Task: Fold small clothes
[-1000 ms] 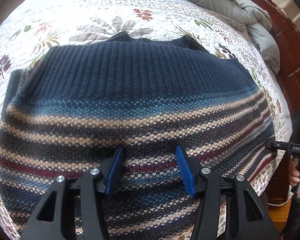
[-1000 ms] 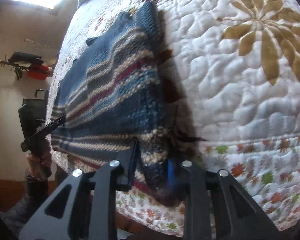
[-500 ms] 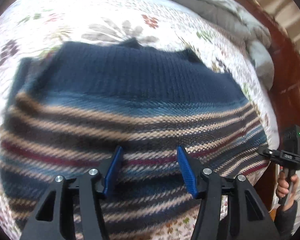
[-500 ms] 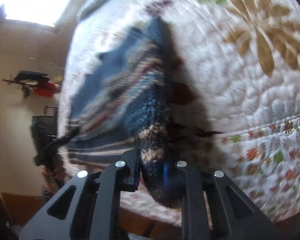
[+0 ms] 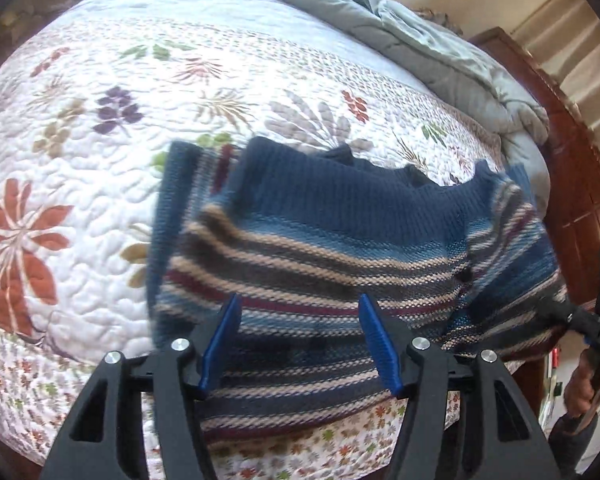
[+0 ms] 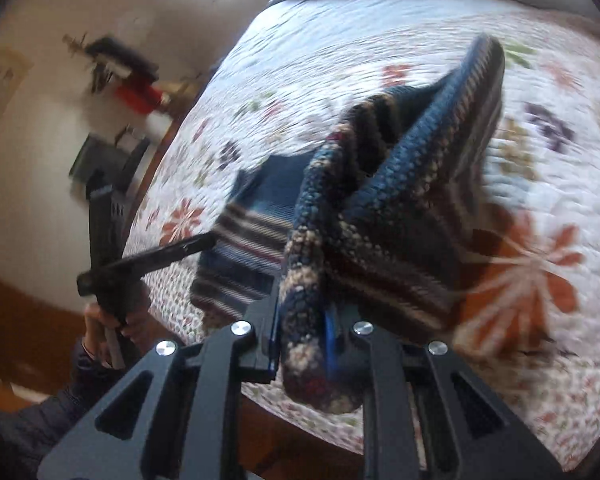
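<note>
Sweater on quilt, one edge lifted by right claw.

Left view: left claw [image 5: 299,338] points down over the striped sweater [image 5: 332,248], jaws opening, pads clear of the knit, which lies on the quilt [image 5: 100,120] just ahead of them; its right side is raised toward the right claw [image 5: 592,326] at frame edge. Right view: right claw [image 6: 302,338] is clamped on a bunched sweater [image 6: 380,184] edge, cloth rising ahead of it; picture blurred, so the fold is unclear. Left claw [image 6: 204,242] sits far left.
</note>
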`<state>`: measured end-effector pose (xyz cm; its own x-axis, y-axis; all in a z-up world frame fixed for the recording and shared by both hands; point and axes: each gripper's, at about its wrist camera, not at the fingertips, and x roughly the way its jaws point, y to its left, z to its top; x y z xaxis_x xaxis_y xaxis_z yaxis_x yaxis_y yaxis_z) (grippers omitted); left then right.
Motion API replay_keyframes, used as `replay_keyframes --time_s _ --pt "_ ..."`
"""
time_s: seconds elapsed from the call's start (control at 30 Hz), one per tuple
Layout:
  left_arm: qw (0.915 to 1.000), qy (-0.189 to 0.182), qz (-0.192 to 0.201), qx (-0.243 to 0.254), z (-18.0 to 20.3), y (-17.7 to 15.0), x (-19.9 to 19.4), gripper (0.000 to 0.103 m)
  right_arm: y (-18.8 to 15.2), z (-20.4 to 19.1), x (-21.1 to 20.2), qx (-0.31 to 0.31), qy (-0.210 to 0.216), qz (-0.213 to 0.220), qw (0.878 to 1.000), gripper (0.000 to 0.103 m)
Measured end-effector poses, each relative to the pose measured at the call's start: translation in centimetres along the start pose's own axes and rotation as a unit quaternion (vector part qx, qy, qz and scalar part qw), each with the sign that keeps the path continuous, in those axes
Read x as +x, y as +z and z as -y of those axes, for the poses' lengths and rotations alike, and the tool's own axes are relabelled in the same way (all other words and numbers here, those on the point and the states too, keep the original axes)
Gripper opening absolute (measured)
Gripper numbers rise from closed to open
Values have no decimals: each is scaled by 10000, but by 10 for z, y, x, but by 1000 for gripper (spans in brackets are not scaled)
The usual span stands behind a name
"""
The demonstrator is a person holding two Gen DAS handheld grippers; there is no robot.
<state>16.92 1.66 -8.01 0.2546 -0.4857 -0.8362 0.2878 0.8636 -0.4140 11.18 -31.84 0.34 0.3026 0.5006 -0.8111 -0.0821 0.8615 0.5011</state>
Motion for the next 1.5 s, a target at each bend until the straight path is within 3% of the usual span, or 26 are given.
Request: replay_keyframes --time_s 0.17,0.3,0.43,0.5,0.67,0.9,1.13,1.17,1.23,1.37,1.4,1.5 --pt "9997 -62 32 -213 -18 -2 -5 62 -1 -40 61 -480 -12 -395 9981 16" --pt "9995 -76 19 -304 -24 -4 -4 62 -15 -55 113 -751 -398 -856 9927 17" --pt "9993 -163 -25 -344 -24 -6 -1 62 -31 -47 144 -712 -342 -1212 9895 47" --pt "9990 -253 -72 -350 -19 -6 2 62 -35 -46 143 -648 -26 -1186 9908 55" --pt "9987 -453 -204 -106 14 -2 12 62 -39 -43 90 -570 658 -780 9932 52" --pt "9934 -1001 -498 242 75 7 39 62 -56 -12 14 -431 265 -166 9986 49" --pt "9912 -965 -890 139 96 14 80 60 -74 30 1 18 95 -19 10000 47" --pt "9916 -925 -888 164 98 13 83 57 -76 33 2 28 67 -7 10000 47" --pt "9925 -787 -918 205 98 12 86 36 -77 35 4 39 91 -4 10000 47" --pt "9910 -895 -987 -134 86 13 90 35 -78 35 7 81 143 11 9999 47" --pt "9909 -910 -976 -173 83 13 89 38 -77 34 8 80 140 10 9999 47" --pt "9927 -807 -879 -166 76 12 84 67 -76 35 12 104 163 -22 9998 47"
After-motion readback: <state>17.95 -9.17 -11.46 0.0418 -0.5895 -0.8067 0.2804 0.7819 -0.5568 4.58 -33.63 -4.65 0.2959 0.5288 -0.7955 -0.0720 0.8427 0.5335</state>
